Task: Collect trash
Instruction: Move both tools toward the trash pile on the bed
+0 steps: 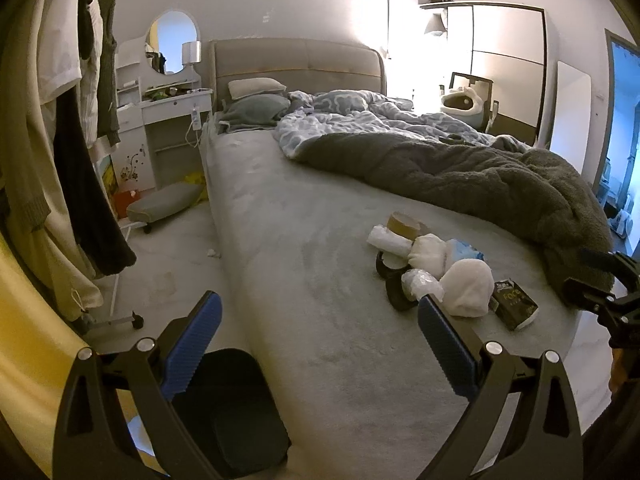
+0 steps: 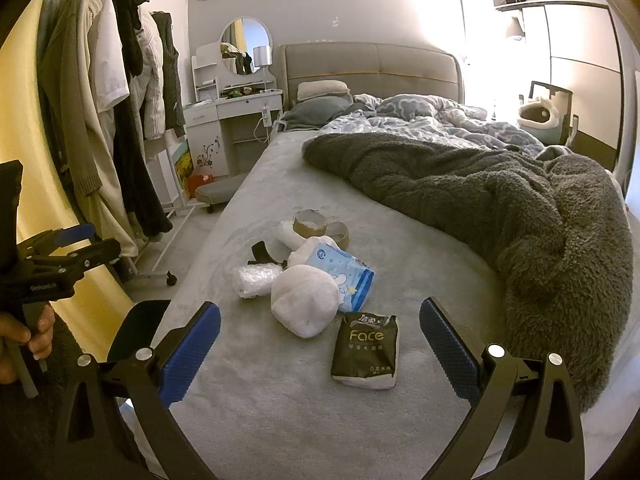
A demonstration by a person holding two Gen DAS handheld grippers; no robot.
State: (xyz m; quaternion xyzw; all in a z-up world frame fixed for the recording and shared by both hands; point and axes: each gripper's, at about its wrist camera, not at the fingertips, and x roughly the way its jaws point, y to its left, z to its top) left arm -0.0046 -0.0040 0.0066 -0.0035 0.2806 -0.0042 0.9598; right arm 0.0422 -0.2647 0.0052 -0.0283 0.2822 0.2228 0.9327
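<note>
A pile of trash lies on the grey bed (image 2: 248, 408). It holds a black "Face" tissue pack (image 2: 366, 354) (image 1: 514, 304), a white crumpled wad (image 2: 304, 300) (image 1: 470, 288), a blue patterned packet (image 2: 348, 272), a bubble-wrap lump (image 2: 256, 280) (image 1: 422, 284), cardboard tape rolls (image 2: 310, 222) (image 1: 404, 226) and a black piece (image 2: 262, 254). My right gripper (image 2: 320, 312) is open just short of the tissue pack, holding nothing. My left gripper (image 1: 320, 308) is open over the bed's near edge, left of the pile. A black bin (image 1: 232, 408) (image 2: 140, 328) stands on the floor beside the bed.
A dark fleece blanket (image 2: 520, 216) and a blue duvet (image 1: 360, 120) cover the bed's right side. A clothes rack (image 2: 120, 100) with hanging garments stands left, a white dressing table (image 1: 172, 108) behind it. A hand (image 2: 24, 336) holds the left gripper's handle.
</note>
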